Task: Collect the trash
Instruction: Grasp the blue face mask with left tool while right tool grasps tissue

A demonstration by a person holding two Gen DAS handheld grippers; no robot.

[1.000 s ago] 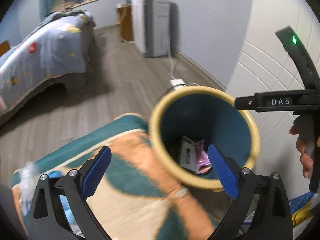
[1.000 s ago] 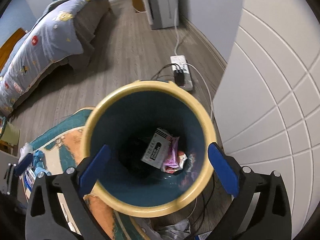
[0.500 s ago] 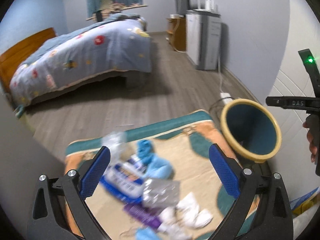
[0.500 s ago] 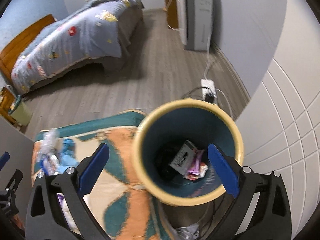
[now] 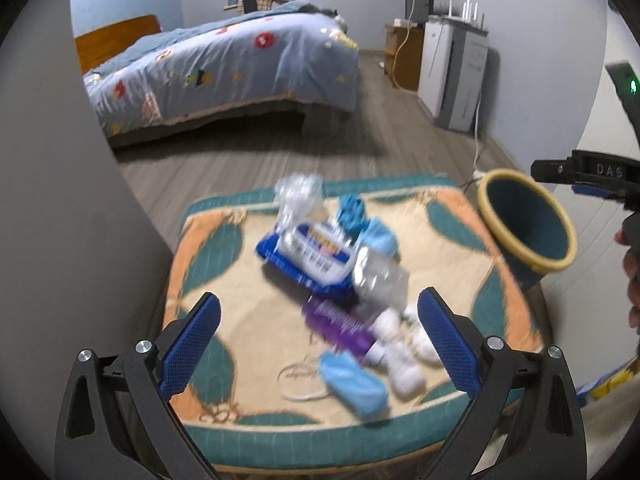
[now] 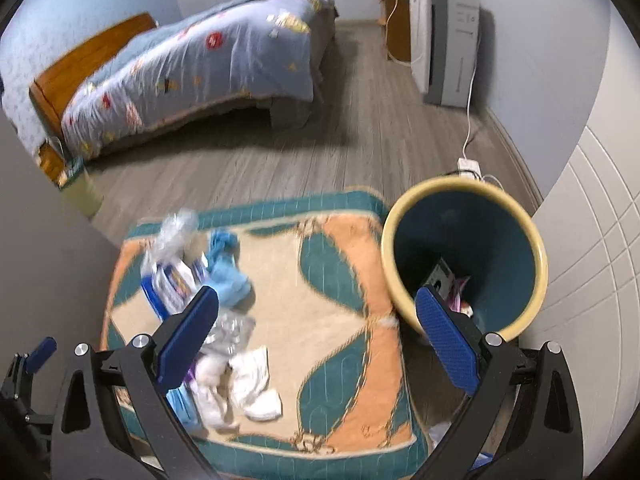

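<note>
Both grippers are empty right now. The left gripper (image 5: 318, 340) hangs over the near side of the patterned mat (image 5: 224, 320) with its jaws spread wide, nothing between them. The right gripper (image 6: 318, 338) is just as wide and also carries nothing, sitting between the mat and the bin (image 6: 520, 240).

The trash is piled on the mat: a blue and white wipes pack (image 5: 306, 256) in the middle, a crinkly clear wrapper (image 5: 298, 192) at the far edge, blue gloves (image 5: 366, 224) just right of the pack, a silvery foil bag (image 5: 378, 276) touching the pack's near-right corner, a purple packet (image 5: 340, 326), white tissue wads (image 5: 400, 360) and a blue mask (image 5: 354, 386) nearest the camera. It's all a bit blurry, so I can't tell exactly what overlaps what.

The bin stands off the right edge of the mat by the white wall, and it already has a small box (image 6: 440, 278) and some pinkish wrappers at the bottom.

So I'd call this the reach-for-the-next-piece step, with most of the pile left to do. The mask or tissues look like the easiest grab for the left gripper: drop down, straddle one piece, pinch low enough that the soft stuff doesn't slip, then carry it right to the bin.
</note>
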